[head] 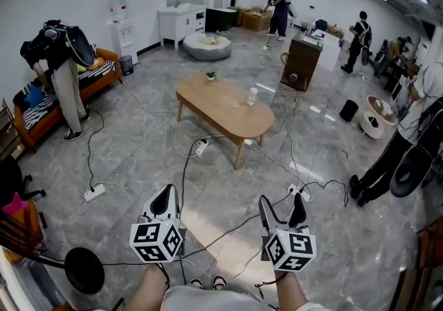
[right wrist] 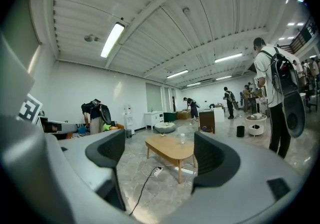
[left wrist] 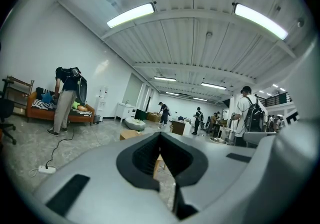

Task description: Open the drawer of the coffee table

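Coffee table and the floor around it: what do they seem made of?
Coffee table: likely light wood or wood veneer, matte; even tan top and matching legs, grain too small to tell. Floor: polished grey stone or marble-look tile; veined pattern, bright glare patches.

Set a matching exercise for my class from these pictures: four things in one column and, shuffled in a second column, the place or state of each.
Column A
1. left gripper
2. right gripper
3. potted plant
4. white power strip

Column B
a. jaws apart, nothing between them
b. on the floor beside the coffee table
c. jaws together
d. on top of the coffee table, at its far end

Pairs: 1-c, 2-a, 3-d, 4-b
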A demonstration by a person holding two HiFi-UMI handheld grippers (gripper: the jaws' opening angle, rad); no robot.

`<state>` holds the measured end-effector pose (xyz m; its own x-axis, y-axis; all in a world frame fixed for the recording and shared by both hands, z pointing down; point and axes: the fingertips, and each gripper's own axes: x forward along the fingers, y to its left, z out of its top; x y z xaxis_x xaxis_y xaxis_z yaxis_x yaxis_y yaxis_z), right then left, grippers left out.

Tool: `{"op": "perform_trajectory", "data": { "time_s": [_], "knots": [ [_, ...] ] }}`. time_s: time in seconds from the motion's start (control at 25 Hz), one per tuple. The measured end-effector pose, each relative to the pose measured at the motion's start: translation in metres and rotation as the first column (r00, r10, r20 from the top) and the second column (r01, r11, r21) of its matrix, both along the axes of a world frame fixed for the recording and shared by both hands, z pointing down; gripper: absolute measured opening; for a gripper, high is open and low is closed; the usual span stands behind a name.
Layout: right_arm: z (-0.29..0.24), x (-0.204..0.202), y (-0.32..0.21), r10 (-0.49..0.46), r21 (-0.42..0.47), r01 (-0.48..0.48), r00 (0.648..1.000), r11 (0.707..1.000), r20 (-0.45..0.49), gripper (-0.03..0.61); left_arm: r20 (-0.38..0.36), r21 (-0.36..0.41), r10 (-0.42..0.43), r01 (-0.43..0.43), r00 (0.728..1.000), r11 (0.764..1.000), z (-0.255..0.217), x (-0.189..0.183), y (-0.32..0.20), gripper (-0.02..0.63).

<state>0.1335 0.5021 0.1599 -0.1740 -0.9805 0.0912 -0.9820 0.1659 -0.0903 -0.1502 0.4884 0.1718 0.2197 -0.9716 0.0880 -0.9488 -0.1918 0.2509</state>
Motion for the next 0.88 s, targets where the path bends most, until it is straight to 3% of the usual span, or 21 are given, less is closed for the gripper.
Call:
{"op": "perform_trajectory", "data": {
  "time_s": [0.32, 0.6, 0.88],
  "knots": [
    [-0.003, 0.003, -0.001, 0.012, 0.027, -0.012, 1.000, 1.000, 0.012, 0.500, 0.004, 0.009, 0.000, 0.000, 1.000, 1.000, -0.004, -0.003, -0.003, -0.006],
    [-0.001, -0.002, -0.003, -0.019, 0.040, 0.020, 0.999, 0.999, -0.032, 0.588, 0.005, 0.008, 0.001, -0.001, 1.000, 1.000, -0.002, -0.003, -0.006, -0.006],
    [-0.005, -0.003, -0.010, -0.005, 0.053, 0.008, 0.999, 0.999, -0.051, 0.588, 0.011, 0.002, 0.000, 0.000, 1.000, 1.000, -0.004, -0.006, -0.013, -0.006]
  ]
}}
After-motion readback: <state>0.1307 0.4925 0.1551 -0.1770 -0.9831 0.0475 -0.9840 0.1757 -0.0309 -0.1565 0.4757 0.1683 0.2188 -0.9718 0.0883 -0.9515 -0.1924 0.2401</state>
